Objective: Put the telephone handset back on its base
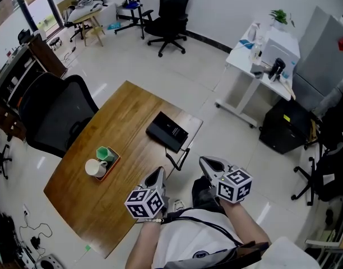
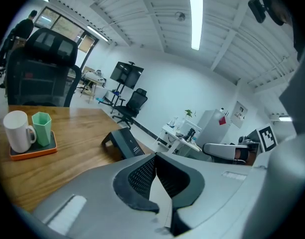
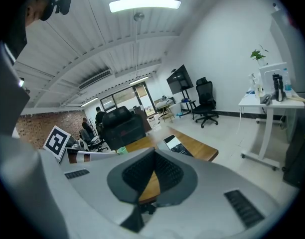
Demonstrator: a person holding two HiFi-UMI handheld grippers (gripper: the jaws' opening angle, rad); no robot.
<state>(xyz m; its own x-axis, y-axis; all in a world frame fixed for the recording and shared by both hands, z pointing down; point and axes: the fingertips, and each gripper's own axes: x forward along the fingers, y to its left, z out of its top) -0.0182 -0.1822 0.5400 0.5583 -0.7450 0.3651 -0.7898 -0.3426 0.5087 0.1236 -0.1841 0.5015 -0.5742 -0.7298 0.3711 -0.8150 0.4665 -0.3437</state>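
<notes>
The black telephone lies flat near the right edge of the wooden table; it also shows in the left gripper view and the right gripper view. A thin black part hangs over the table edge beside it; I cannot tell whether it is the handset or its cord. My left gripper hovers over the table's near corner, shut and empty. My right gripper is off the table edge, just right of the hanging part, jaws together with nothing between them.
An orange tray with a white mug and a green cup sits on the table's left part. A black office chair stands at the far left side. A white desk stands across the floor to the right.
</notes>
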